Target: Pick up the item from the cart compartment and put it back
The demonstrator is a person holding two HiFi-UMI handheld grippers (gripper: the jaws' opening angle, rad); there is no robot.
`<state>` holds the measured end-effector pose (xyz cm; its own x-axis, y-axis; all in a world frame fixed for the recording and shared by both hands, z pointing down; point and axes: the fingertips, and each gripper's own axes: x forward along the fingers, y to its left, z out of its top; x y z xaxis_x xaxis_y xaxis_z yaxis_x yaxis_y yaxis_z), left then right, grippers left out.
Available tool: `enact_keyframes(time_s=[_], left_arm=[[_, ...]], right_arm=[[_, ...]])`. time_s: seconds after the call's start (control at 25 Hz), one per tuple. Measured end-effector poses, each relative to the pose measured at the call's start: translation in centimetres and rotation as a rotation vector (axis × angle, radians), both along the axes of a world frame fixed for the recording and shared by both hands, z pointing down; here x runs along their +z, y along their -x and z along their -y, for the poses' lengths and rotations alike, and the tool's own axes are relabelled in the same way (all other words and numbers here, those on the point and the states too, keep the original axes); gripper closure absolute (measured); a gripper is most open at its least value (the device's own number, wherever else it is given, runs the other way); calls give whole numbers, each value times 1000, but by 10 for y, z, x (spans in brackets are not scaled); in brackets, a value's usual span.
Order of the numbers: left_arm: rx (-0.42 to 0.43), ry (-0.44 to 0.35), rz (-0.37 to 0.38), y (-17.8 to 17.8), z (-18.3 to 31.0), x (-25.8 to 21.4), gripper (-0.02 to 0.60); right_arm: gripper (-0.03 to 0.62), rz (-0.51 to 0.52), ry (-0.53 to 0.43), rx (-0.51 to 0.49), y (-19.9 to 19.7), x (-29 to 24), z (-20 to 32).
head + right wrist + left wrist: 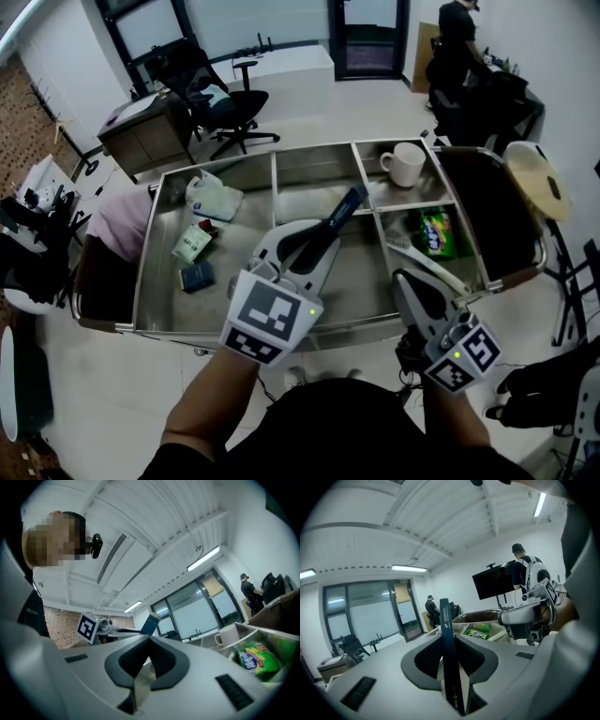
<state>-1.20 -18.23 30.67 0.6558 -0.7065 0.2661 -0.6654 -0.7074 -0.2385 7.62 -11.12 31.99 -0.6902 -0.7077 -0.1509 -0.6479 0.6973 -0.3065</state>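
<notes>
We hold the slim dark blue rectangular box [347,203] clamped between the jaws of our left gripper [324,234], raised over the middle compartment of the grey metal cart [148,281]. Our right gripper [150,637], near right, has its jaws together on nothing.
</notes>
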Motion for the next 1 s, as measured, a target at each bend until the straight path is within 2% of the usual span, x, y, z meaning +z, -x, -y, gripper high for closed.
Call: enact_keyframes(time_s=[0.12,0.36,0.56,0.72,0.88,1.0], left_arm=[[30,118,-31,-13,6,16,497],[19,264,21,-21,20,54,497],[7,299,127,-23,27,77,497],[24,286,244,-29,35,88,497],[41,301,293,-40,41,95,497],[42,322,301,-43,44,101,497]], right_arm=[[579,1,0,2,0,0,-1],[579,6,-2,7,-3,0,-2],[579,8,-2,8,-5,0,-2],[579,10,-4,10,-7,-1,-2],[579,13,-4,13,-10,-2,-2],[579,16,-5,19,-13,-3,-3]])
